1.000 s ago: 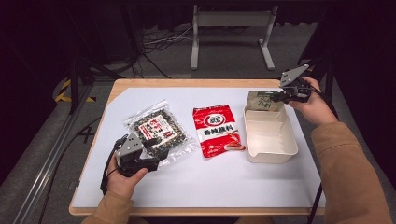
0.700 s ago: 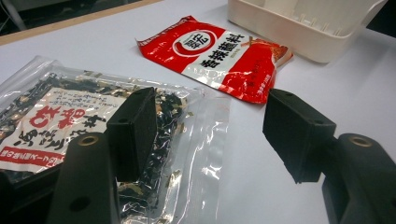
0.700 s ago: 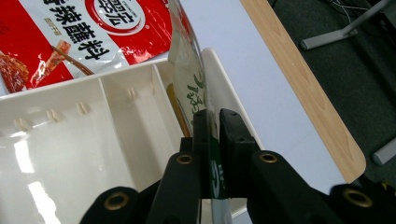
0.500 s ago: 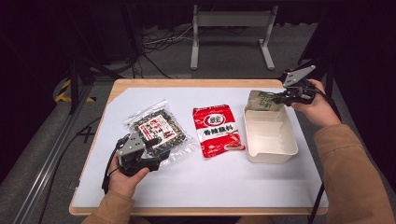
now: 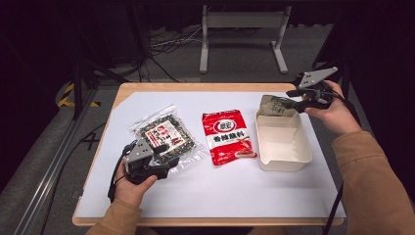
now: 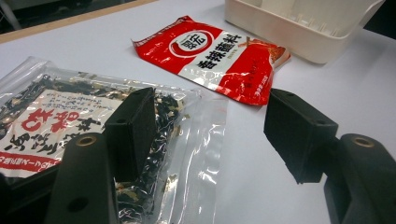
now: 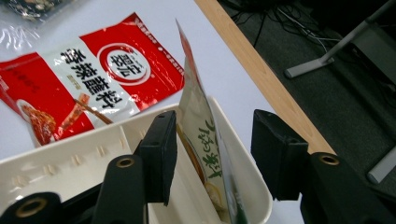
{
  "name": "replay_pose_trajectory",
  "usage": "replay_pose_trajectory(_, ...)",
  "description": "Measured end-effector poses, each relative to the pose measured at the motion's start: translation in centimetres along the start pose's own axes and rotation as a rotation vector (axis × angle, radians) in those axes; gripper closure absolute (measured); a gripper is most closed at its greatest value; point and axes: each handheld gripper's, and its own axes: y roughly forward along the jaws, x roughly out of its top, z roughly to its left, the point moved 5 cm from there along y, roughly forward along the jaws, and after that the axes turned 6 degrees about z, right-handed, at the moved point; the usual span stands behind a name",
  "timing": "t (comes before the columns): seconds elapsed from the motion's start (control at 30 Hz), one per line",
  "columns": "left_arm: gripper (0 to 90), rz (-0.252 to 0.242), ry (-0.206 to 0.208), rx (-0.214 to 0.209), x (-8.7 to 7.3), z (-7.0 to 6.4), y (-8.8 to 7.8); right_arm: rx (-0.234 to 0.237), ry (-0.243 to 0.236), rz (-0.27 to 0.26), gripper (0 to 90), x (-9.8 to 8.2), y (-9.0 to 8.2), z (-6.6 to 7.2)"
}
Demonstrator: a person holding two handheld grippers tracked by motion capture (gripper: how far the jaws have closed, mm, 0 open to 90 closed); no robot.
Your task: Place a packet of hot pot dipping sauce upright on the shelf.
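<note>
Right claw point(image 7: 210, 154): matte black blocky jaws, which have just been opening and now stand apart with the green-and-white packet between them; the pads do not press on it.
Green-and-white packet point(image 7: 205, 154): a thin, flat, glossy pouch standing on edge at the far end of the white tray, leaning against its end wall (its upper edge shows a strip of red in the right gripper view).
White tray point(image 5: 293, 159): a smooth cream plastic box, rectangular with rounded corners and low walls, small ribs along the inner side; it sits at the right of the counter, near the wooden edge.
Left claw point(image 6: 210, 135): wide apart, holding nothing; one pad hovers over the clear bag's edge, the other over bare counter.
Clear bag point(image 5: 164, 137): crinkly see-through plastic, square-ish, filled with dark flaky dried bits, with a white-and-red printed label; it lies flat at the left, just ahead of the left hand point(image 5: 132, 183).
Red packet point(image 5: 227, 137): shiny, flat, rectangular red-and-white foil pouch, lying flat between the clear bag and the white tray, touching neither.
Counter point(image 5: 244, 196): a smooth pale sheet over a light wooden top with rounded corners.
</note>
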Motion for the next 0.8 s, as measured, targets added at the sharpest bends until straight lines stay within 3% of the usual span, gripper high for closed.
replay_pose_trajectory(0.17, 34.7, 0.003, -0.005, -0.001, 0.0, 0.0, 0.0, -0.018, 0.023, -0.038, 46.9, 1.1, -1.2, 1.1)
replay_pose_trajectory(0.37, 34.5, 0.002, -0.003, 0.000, 0.0, 0.0, 0.0, -0.028, 0.021, -0.095, 46.0, 2.4, -2.8, 3.7)
replay_pose_trajectory(0.53, 34.1, 0.002, -0.005, -0.003, 0.0, 0.0, 0.0, -0.019, 0.088, -0.130, 36.6, 2.9, -4.2, 6.6)
replay_pose_trajectory(0.7, 33.9, 0.003, -0.003, -0.004, 0.0, 0.0, 0.0, -0.006, 0.095, -0.171, 34.4, 2.9, -4.6, 9.1)
replay_pose_trajectory(0.8, 33.2, 0.003, -0.004, -0.013, 0.0, 0.0, 0.1, -0.032, 0.139, -0.147, 33.5, 2.5, -4.4, 10.6)
